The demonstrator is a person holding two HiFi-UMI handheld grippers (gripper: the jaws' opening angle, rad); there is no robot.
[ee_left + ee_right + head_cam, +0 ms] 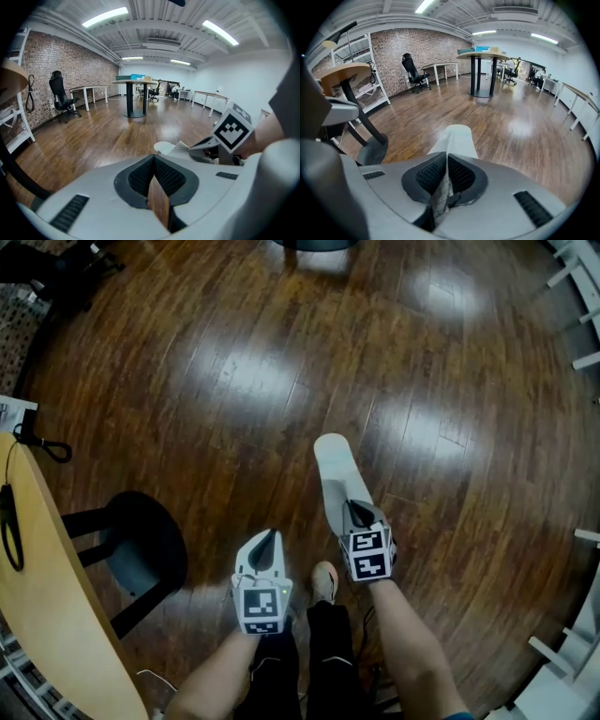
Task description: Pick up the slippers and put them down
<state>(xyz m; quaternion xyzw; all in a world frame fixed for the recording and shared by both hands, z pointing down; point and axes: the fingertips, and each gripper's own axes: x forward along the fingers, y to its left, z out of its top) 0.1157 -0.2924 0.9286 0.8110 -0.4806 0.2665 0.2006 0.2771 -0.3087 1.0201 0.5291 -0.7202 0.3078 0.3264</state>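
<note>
A white slipper [333, 465] hangs over the wood floor, toe pointing away from me. My right gripper [357, 513] is shut on its near end. The right gripper view shows the slipper's quilted fabric pinched between the jaws of the right gripper [446, 158], and the slipper [457, 138] stretches out beyond them. My left gripper [266, 540] is lower and to the left, apart from the slipper. In its own view the left gripper [153, 160] has its tips together with nothing held, and only floor shows behind. From there, the slipper [165, 147] and the right gripper's marker cube [232, 131] lie to the right.
A curved yellow tabletop [42, 606] with black cables fills the left edge, and its black round base [141, 545] sits beside my left gripper. My own shoe [324, 579] stands between the grippers. White rack legs [581, 296] line the right edge. Farther off are a tall round table [136, 91] and an office chair [58, 93].
</note>
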